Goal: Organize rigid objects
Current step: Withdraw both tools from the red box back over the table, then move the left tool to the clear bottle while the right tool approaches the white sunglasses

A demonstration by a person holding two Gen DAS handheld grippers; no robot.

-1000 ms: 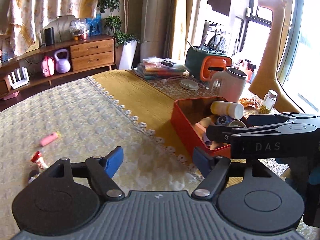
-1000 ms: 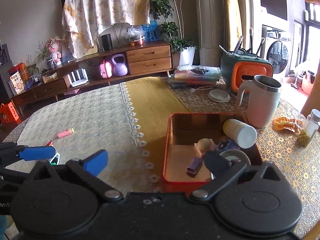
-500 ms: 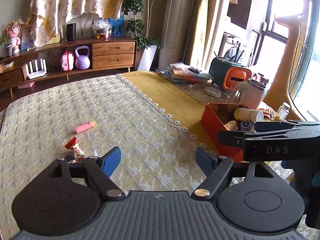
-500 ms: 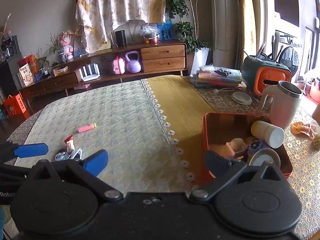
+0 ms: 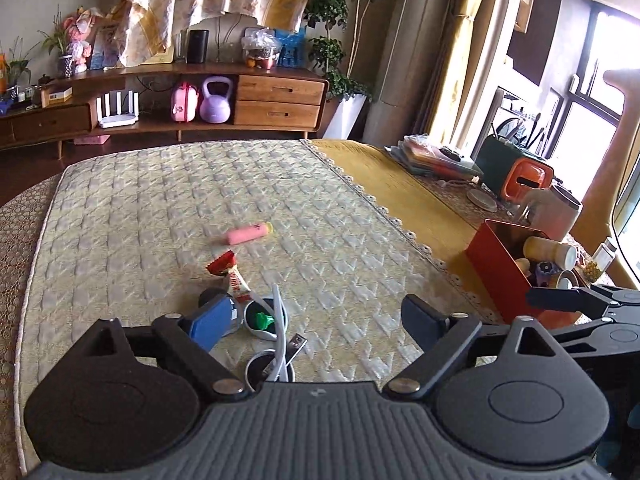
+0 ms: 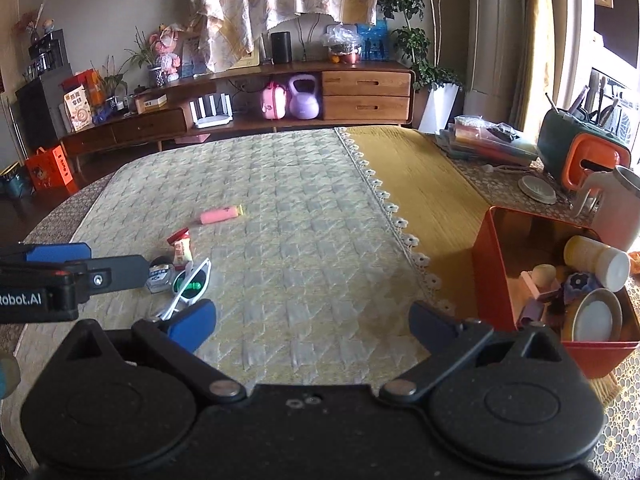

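Observation:
Several small items lie on the quilted cloth: a pink highlighter (image 5: 248, 233), a red-and-white sweet wrapper (image 5: 230, 272), white sunglasses (image 5: 274, 312) with a green piece (image 5: 264, 319) on them, a tape measure (image 6: 160, 274) and a nail clipper (image 5: 297, 345). My left gripper (image 5: 318, 320) hovers just over this pile with its jaws opening; the sunglasses lie below between the fingers, untouched. To the right, my right gripper (image 6: 312, 322) stands open over bare cloth, holding nothing. The red tin (image 6: 492, 264) at the far right holds a white bottle (image 6: 596, 260), a small dish (image 6: 596, 320) and other bits.
Behind the tin stand a pale mug (image 6: 612, 208), a green-and-orange holder (image 6: 580, 152), a round lid (image 6: 538, 188) and a stack of books (image 6: 488, 140). A small jar (image 5: 600, 258) sits by the window. A wooden sideboard (image 6: 360, 92) lines the far wall.
Both views have swung left, away from the red tin and toward the small items on the quilted cloth. The left gripper's fingers stand wider apart now.

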